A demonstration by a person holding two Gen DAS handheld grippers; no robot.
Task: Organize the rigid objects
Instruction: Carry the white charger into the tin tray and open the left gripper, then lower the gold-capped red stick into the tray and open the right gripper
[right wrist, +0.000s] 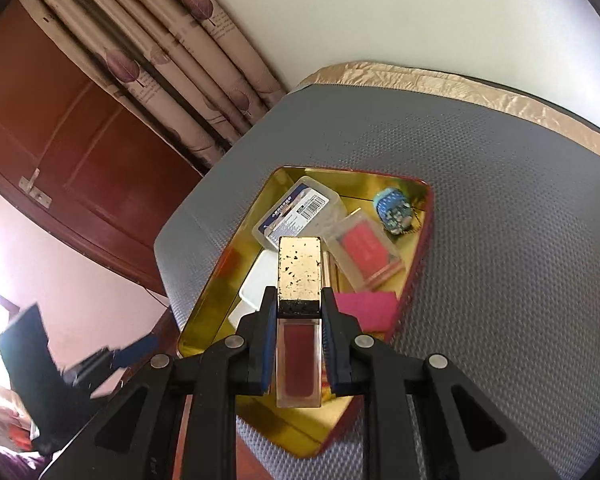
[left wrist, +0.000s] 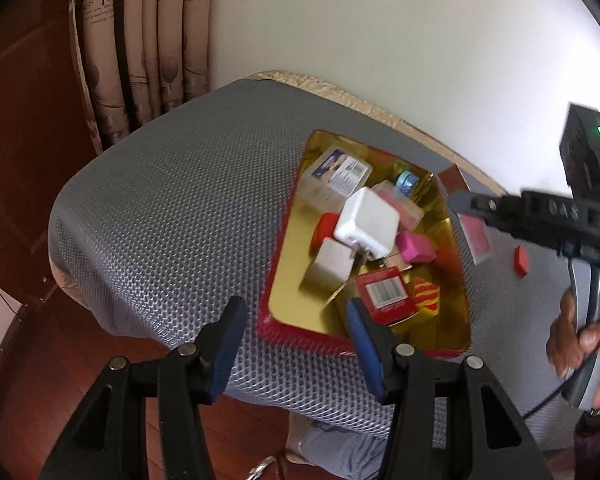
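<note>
Two grippers: right clamps a lipstick tube (gold-capped); left gapes empty.

Daylit and fairly bright; the white wall is nearly blown out; glare flares at the right-wrist view's left edge; the gold tray mirrors its contents; fisheye bends the curtain; the right claw is motion-blurred; corners vignette black.
</note>
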